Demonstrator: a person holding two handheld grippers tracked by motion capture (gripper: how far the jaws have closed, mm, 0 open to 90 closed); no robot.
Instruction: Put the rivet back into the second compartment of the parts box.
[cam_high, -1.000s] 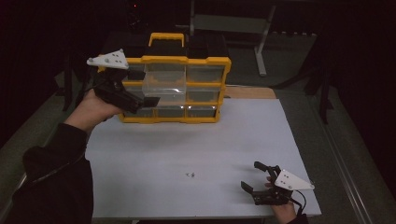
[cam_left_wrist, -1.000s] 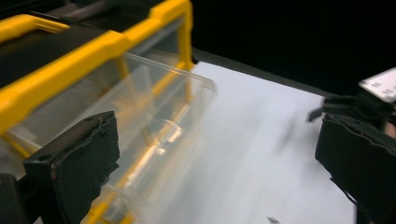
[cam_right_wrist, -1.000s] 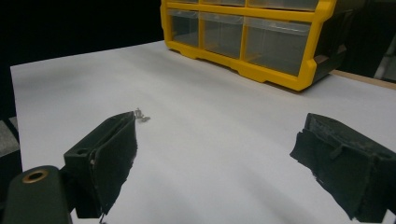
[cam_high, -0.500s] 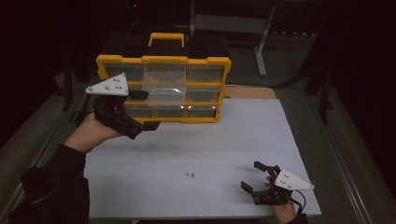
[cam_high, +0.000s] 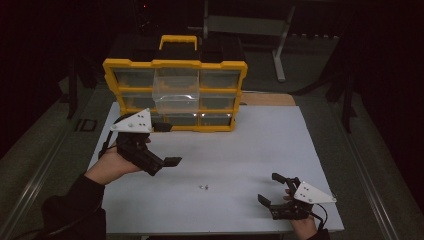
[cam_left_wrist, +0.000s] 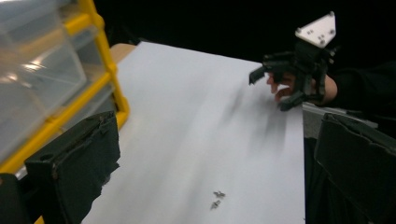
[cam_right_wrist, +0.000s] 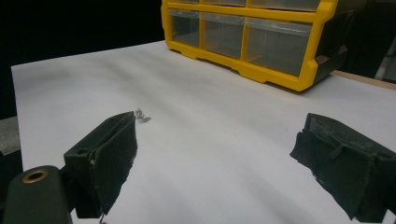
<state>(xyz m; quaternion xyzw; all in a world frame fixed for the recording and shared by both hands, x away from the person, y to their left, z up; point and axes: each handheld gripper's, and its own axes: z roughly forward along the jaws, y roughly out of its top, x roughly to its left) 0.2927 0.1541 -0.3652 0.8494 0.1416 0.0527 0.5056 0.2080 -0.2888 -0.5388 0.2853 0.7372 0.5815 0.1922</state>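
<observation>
A yellow organizer (cam_high: 175, 65) with clear drawers stands at the back of the white table top (cam_high: 250, 145). Its middle drawer (cam_high: 173, 95) sticks out toward me. Two or three tiny metal screws (cam_high: 203, 187) lie on the white surface near the front centre, also in the left gripper view (cam_left_wrist: 217, 199) and the right gripper view (cam_right_wrist: 142, 115). My left gripper (cam_high: 167, 144) hovers open in front of the organizer's left part, holding nothing. Down at the front right corner, my right gripper (cam_high: 268, 187) rests open and empty, its jaws facing the screws.
The organizer (cam_right_wrist: 261, 42) has a yellow carry handle (cam_high: 178, 41) on top. A wooden board edge (cam_high: 267, 99) shows behind the white top at the right. Dark floor and a metal stand (cam_high: 280, 50) lie beyond the table.
My left gripper has drawn back from the organizer's left drawers and come down toward me over the white top. The right gripper has stayed in place.
</observation>
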